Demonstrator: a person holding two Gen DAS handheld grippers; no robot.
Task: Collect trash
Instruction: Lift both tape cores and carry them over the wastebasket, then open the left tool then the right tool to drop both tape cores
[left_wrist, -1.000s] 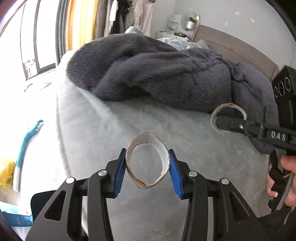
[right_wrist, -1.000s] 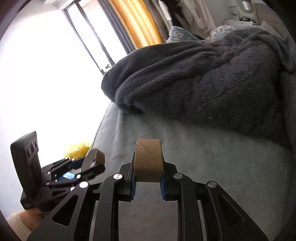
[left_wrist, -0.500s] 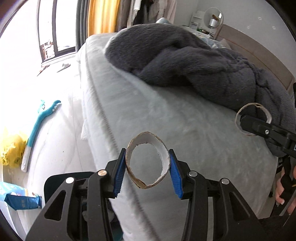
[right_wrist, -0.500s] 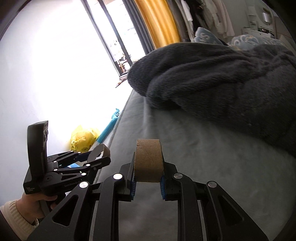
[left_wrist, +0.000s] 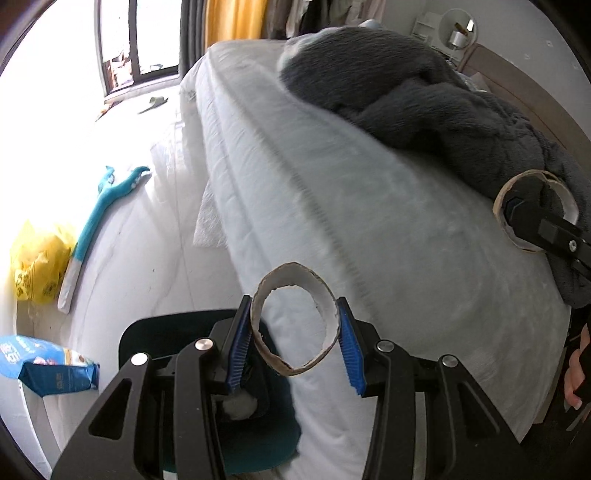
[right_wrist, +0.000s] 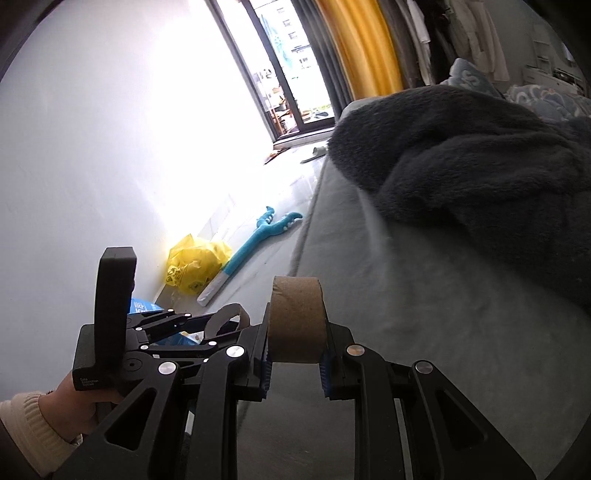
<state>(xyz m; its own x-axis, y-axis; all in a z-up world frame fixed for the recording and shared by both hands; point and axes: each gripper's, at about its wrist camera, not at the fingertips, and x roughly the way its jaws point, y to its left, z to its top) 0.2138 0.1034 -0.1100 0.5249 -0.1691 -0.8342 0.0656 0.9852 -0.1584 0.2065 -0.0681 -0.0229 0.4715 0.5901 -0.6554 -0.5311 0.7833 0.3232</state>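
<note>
My left gripper (left_wrist: 293, 345) is shut on a squashed cardboard tube ring (left_wrist: 266, 295), held over the edge of the bed above a dark teal bin (left_wrist: 258, 450) on the floor. My right gripper (right_wrist: 295, 363) is shut on a second brown cardboard tube (right_wrist: 297, 319), held above the grey mattress. The right gripper with its tube (left_wrist: 524, 184) also shows at the right of the left wrist view. The left gripper (right_wrist: 225, 325) shows at the lower left of the right wrist view.
A grey mattress (left_wrist: 369, 206) carries a dark fluffy blanket (left_wrist: 424, 99). On the floor lie a yellow plastic bag (left_wrist: 37, 266), a teal long-handled tool (left_wrist: 99, 218), a blue packet (left_wrist: 48, 369) and a white tissue (left_wrist: 208, 221). A window and yellow curtain (right_wrist: 354, 44) stand beyond.
Both grippers have swung left toward the bed's edge and the floor, each still holding its tube. The dark teal bin has come into view under the left gripper.
</note>
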